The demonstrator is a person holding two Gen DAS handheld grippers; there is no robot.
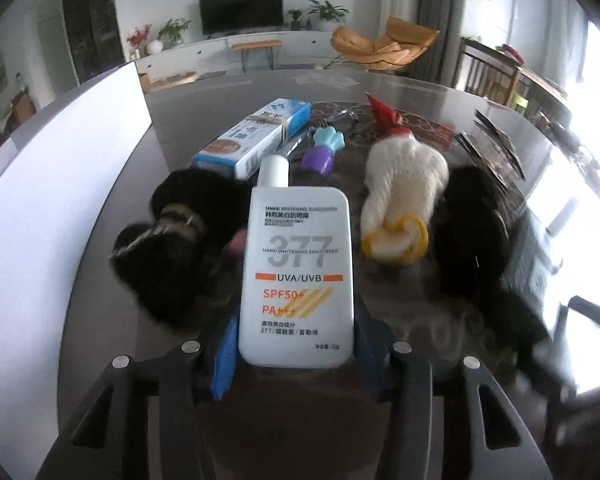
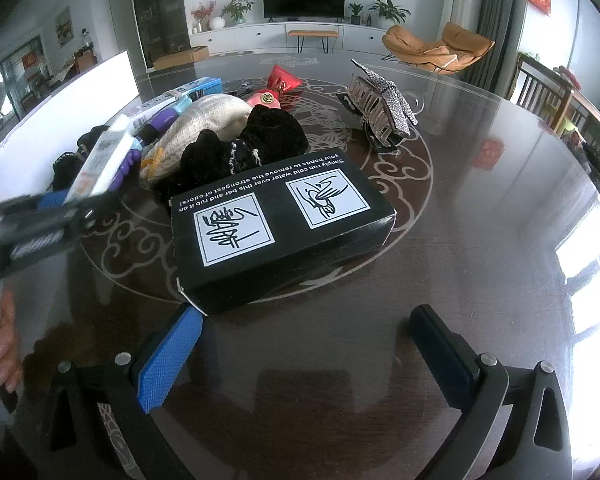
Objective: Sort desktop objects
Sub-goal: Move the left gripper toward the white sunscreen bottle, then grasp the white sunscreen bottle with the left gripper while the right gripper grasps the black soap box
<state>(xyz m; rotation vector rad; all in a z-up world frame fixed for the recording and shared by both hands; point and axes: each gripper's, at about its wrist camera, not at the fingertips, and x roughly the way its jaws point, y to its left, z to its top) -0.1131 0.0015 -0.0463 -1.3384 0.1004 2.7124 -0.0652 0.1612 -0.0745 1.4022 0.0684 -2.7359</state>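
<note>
**Sunscreen lifted, most of the sorting still ahead**

A white sunscreen bottle is pinched between the blue pads of the left tongs, cap pointing forward, and is held above the dark counter. In the right wrist view the same bottle is seen at the left edge, carried over the pile. The right tongs are spread wide and hold nothing; they are poised just short of a black box that lies flat on the counter, with the left pad close to the box's near corner.

Little can be judged as finished. Apart from the bottle in the grip, everything is seen lying in one loose cluster: a blue and white carton, a purple and teal toy, a white knitted piece with yellow trim, black scrunchies and a red pouch. A rhinestone hair clip stands somewhat apart on the right side. A white panel is seen at the left of the counter; whether it belongs to a container for sorted things cannot be told.

The step in hand is judged to be the carrying of the sunscreen to its place, with the black box likely next for the right side, so nearly all items are left to be dealt with
</note>
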